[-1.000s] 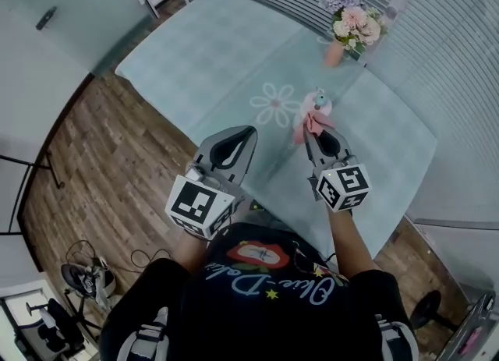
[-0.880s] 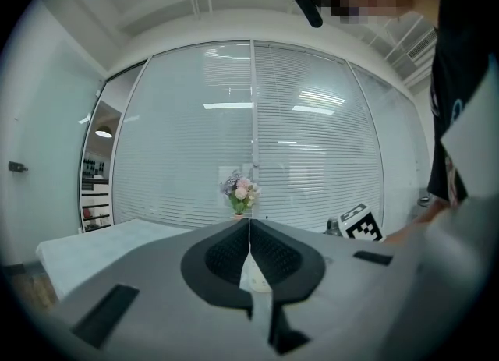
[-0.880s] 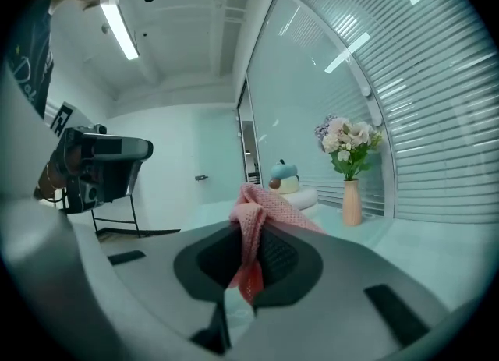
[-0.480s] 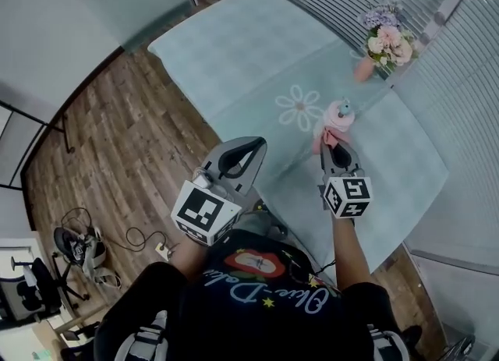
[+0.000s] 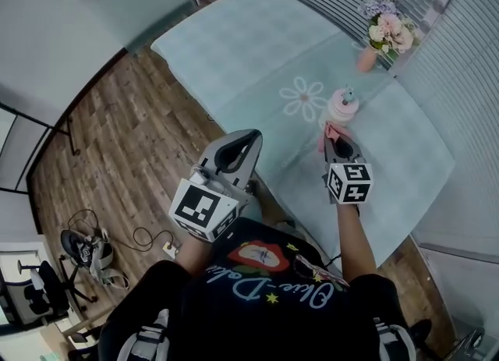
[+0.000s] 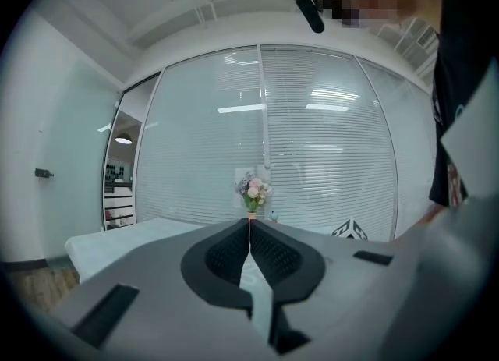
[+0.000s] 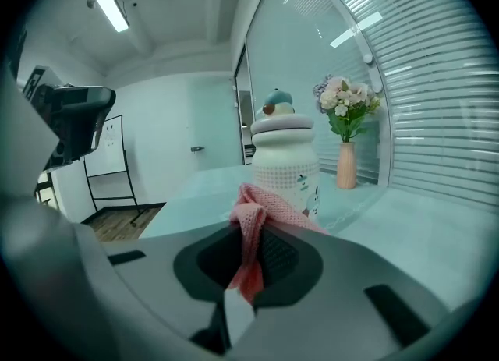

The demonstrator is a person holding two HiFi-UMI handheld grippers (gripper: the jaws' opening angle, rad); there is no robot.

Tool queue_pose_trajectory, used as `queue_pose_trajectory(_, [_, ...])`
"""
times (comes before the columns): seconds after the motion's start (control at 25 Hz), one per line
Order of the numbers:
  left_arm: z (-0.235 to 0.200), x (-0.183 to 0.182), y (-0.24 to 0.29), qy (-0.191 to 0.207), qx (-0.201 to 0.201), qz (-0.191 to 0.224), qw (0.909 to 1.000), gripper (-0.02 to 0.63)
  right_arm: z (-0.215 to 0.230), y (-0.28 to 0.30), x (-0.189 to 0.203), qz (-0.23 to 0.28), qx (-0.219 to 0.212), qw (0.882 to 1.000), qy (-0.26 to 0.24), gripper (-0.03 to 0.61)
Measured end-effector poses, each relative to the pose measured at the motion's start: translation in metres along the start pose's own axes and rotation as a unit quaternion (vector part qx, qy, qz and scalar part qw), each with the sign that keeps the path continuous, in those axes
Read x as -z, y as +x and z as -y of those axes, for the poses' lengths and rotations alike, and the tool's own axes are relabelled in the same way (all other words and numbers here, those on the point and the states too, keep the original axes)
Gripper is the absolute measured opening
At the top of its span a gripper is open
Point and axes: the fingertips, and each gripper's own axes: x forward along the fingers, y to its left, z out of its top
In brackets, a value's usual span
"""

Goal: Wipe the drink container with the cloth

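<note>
The drink container (image 5: 342,105) is a white jar with a pinkish lid and a teal knob, standing upright on the table. In the right gripper view the container (image 7: 285,161) rises just beyond the jaws. My right gripper (image 5: 336,143) is shut on the pink cloth (image 5: 330,131), which bunches out of the jaws towards the container's near side. The cloth (image 7: 253,215) hangs between the right gripper (image 7: 248,233) pads. My left gripper (image 5: 243,138) is held at the table's near edge, away from the container. The left gripper (image 6: 249,231) is shut with nothing in it.
A light teal tablecloth (image 5: 234,47) with a daisy print (image 5: 302,98) covers the table. A pink vase of flowers (image 5: 384,36) stands beyond the container by the blinds. Wooden floor (image 5: 117,141) lies to the left, with a whiteboard stand (image 7: 105,164) near the wall.
The head view has swung. The right gripper and cloth sit a little nearer to me than before, so more of the container shows above the cloth. The left gripper stays shut.
</note>
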Motion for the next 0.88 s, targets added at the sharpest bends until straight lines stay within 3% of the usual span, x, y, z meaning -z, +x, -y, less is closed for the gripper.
queue_pose_trajectory(0.24, [-0.013,-0.005,0.026,-0.001,0.044,0.010,0.9990,0.005,-0.006,0.008,0.003,-0.019,0.004,1.000,-0.003,0.026])
queue_pose_trajectory(0.4, [-0.033,-0.015,0.051,0.019,0.098,0.021,0.9948,0.005,-0.004,0.012,0.010,-0.044,0.039,0.998,-0.007,0.026])
queue_pose_trajectory(0.72, [-0.067,-0.018,0.098,0.003,0.179,0.024,0.9835,0.005,-0.007,0.027,0.021,-0.100,0.099,0.990,-0.009,0.026])
queue_pose_trajectory(0.88, [-0.076,-0.009,0.116,0.000,0.209,0.015,0.9777,0.005,-0.003,0.033,0.032,-0.116,0.126,0.985,0.013,0.026])
